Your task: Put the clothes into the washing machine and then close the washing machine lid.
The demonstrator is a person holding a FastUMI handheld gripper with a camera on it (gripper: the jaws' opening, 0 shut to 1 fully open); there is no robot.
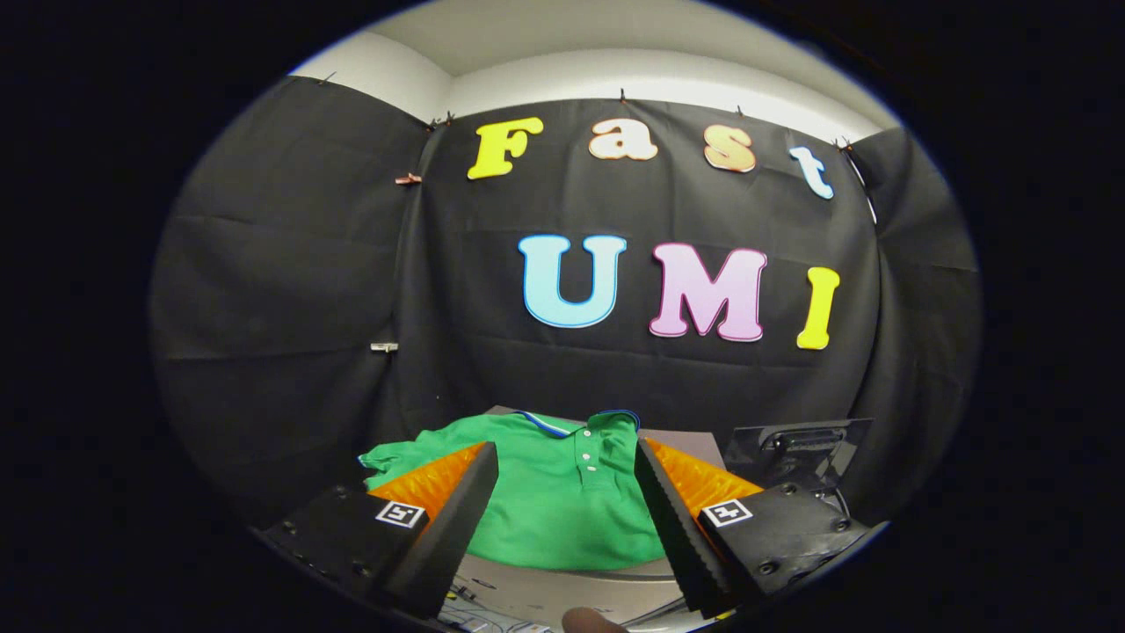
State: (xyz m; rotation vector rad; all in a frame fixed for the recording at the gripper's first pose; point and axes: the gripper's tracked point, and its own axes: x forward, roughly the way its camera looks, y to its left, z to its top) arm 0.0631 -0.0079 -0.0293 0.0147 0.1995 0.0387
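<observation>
1. Green cotton polo shirt (562,501), with a blue-and-white trimmed collar and a buttoned placket, lies spread flat on a grey desk (694,444) straight ahead of the hand-held gripper (567,510), its collar pointing away toward the black cloth wall.
2. Hand-held gripper fingers stand wide apart and hold nothing; the shirt's chest and placket show in the gap between them, so the garment lies dead ahead and slightly below rather than off to either side.
3. Long axis of the shirt runs from hem, nearest the fingers, to collar, farthest off, roughly in line with the way the fingers point; one sleeve reaches out beyond the left finger.
4. Dark glossy hinged panel (800,448), likely the washing machine lid, stands beyond the right finger, just beside the shirt.
5. Judged from this, the coming move is a short forward and downward reach to pinch the fabric; whether the fingers touch the cloth yet cannot be told.
</observation>
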